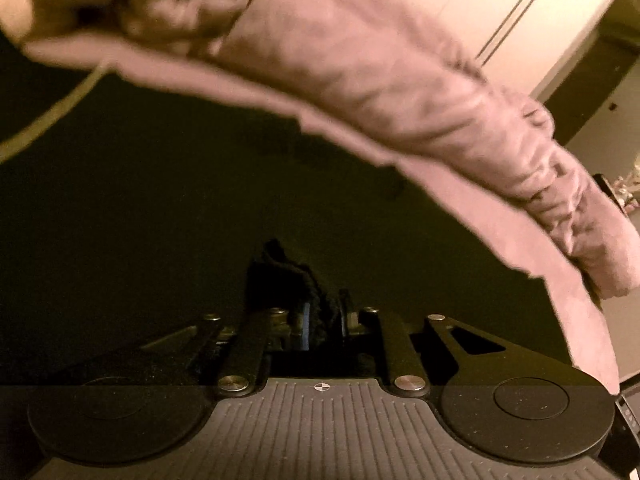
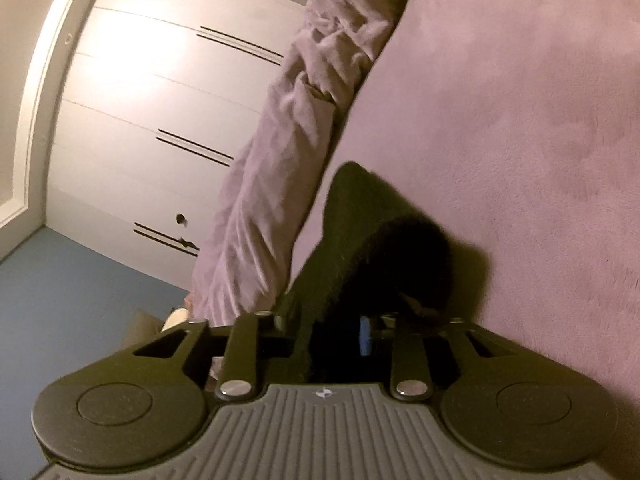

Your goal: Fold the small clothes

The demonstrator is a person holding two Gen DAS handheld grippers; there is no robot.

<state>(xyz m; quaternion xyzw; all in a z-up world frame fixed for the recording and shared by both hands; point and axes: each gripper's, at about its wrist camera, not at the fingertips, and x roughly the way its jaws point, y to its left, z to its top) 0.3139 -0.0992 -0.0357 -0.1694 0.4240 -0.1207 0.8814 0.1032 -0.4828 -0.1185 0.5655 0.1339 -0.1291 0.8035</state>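
Observation:
A small dark garment is the piece in hand. In the left wrist view a dark knitted fold rises from between the narrow jaws of my left gripper, which is shut on it. In the right wrist view the same kind of dark cloth bunches in a lump against the pink bed cover and runs down into my right gripper. That gripper's jaws stand a little apart with the cloth filling the gap. The fingertips of both grippers are hidden by the fabric.
A wide dark surface fills the middle of the left view; I cannot tell whether it is cloth. A crumpled pink sheet edge hangs beside the bed. Beyond it stand white drawers and a blue floor. A pale cord curves at left.

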